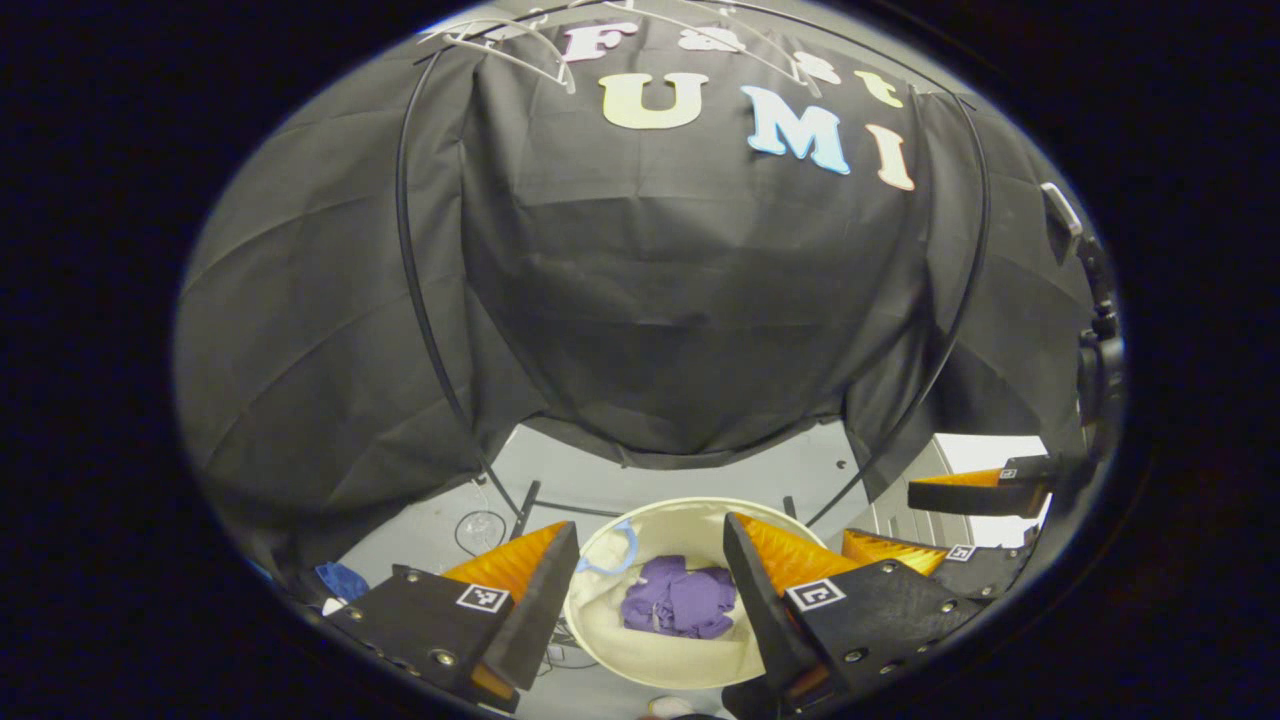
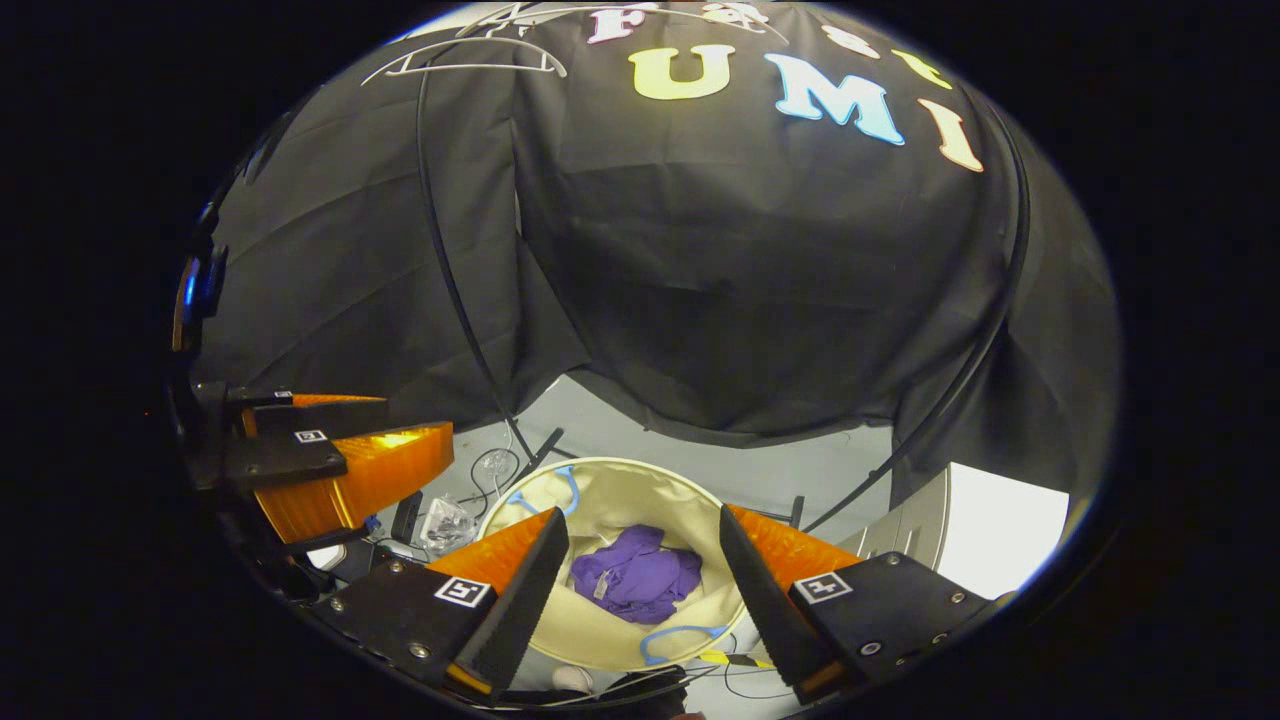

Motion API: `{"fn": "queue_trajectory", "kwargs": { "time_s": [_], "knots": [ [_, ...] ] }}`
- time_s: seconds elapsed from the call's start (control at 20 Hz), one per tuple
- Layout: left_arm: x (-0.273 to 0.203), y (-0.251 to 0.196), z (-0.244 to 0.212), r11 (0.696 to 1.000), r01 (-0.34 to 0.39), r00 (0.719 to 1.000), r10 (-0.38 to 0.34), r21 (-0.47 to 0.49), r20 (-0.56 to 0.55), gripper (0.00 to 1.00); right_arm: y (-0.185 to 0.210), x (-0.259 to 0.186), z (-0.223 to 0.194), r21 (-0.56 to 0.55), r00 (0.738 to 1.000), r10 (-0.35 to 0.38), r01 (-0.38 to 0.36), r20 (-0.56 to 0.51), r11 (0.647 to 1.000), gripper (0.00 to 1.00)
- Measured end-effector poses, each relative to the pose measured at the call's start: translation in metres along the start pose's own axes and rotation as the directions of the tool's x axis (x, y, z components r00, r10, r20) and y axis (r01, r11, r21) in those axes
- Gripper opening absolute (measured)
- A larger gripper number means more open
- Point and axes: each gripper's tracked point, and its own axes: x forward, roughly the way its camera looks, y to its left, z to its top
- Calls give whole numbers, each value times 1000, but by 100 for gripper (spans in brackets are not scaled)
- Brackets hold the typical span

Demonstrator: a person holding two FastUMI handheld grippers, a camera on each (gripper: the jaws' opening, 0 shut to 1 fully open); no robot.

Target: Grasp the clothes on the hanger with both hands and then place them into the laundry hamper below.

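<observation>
Purple clothes in the hamper

The purple clothes (image 1: pixel 680 598) lie crumpled in a heap at the bottom of the round cream hamper (image 1: pixel 690 660), which stands open on the floor with blue loop handles at its rim; white hangers (image 2: pixel 470 58) hang overhead.

The clothes (image 1: pixel 680 598) lie in the hamper (image 1: pixel 690 665), below the hangers (image 1: pixel 520 45).

I see a pale grey floor (image 2: pixel 640 440) carrying the cream laundry hamper (image 2: pixel 620 490), which holds crumpled purple clothes (image 2: pixel 635 580). Cables (image 2: pixel 490 470) and small clutter lie on the floor beside the hamper's left rim.
</observation>
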Motion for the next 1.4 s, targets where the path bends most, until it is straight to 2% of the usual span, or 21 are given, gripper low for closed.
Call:
{"fn": "queue_trajectory", "kwargs": {
  "time_s": [0.4, 0.65, 0.85, 0.9, 0.95, 1.2, 1.4],
  "knots": [
    [-15, 4, 33, 1000, 4, 996, -5, 6, 89, 84, 1, -18, 30, 26, 997, -30, 29, 70, 999, 94],
    [-50, 1, 81, 999, 34, 978, -37, 19, 205, 84, -2, -53, 83, 56, 978, -61, 50, 201, 997, 94],
    [-87, 6, 125, 999, 48, 950, -53, 22, 307, 84, -14, -95, 125, 83, 939, -106, 83, 328, 993, 94],
    [-95, 7, 135, 998, 52, 943, -56, 21, 328, 90, -18, -106, 133, 92, 926, -120, 93, 358, 991, 92],
    [-106, 7, 145, 998, 57, 936, -59, 18, 346, 90, -23, -120, 143, 103, 914, -132, 100, 384, 990, 92],
    [-158, 4, 199, 996, 82, 882, -93, 44, 462, 90, -46, -192, 181, 161, 839, -207, 145, 502, 976, 94],
    [-195, -16, 239, 992, 112, 835, -125, 56, 536, 90, -68, -242, 194, 150, 792, -254, 205, 555, 967, 94]
  ]
}}
